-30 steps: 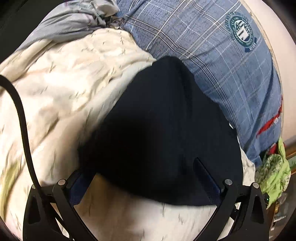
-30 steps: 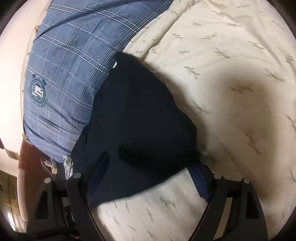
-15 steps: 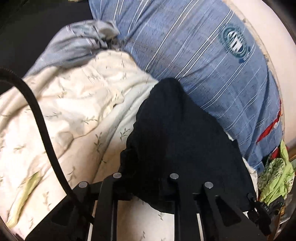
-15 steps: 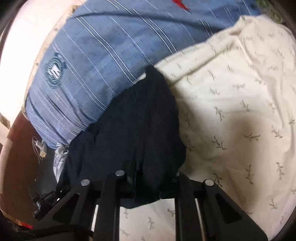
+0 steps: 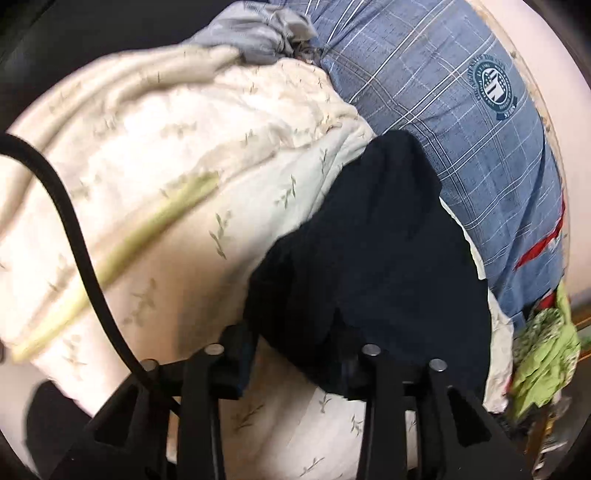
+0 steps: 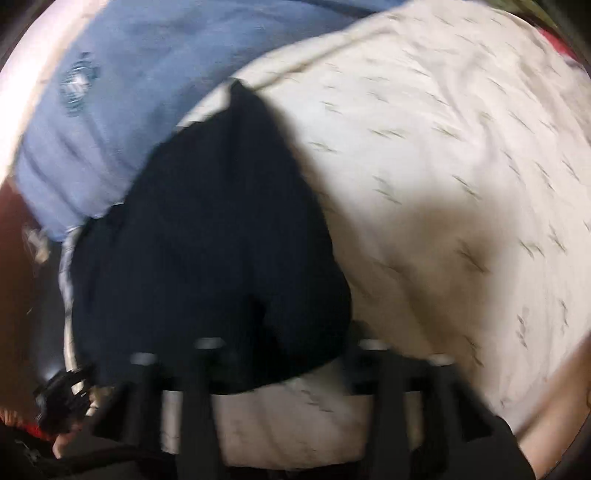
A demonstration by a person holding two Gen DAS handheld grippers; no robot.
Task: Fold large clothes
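A dark navy garment [image 5: 373, 266] lies bunched on a cream bed cover with a leaf print [image 5: 177, 206]. My left gripper [image 5: 295, 350] is shut on the garment's near edge, which drapes over the jaws. In the right wrist view the same garment [image 6: 214, 240] is blurred; my right gripper [image 6: 284, 354] is shut on its near edge too. The fingertips of both grippers are hidden under the cloth.
A blue plaid pillow with a round crest [image 5: 476, 122] lies behind the garment, also in the right wrist view [image 6: 110, 96]. A grey cloth [image 5: 258, 33] is bunched at the back. Green fabric [image 5: 543, 362] sits at the right edge. A black cable [image 5: 74, 229] crosses the left.
Both grippers went from open around the garment's edge to shut on it. Both views have since shifted; the right one is now motion-blurred.
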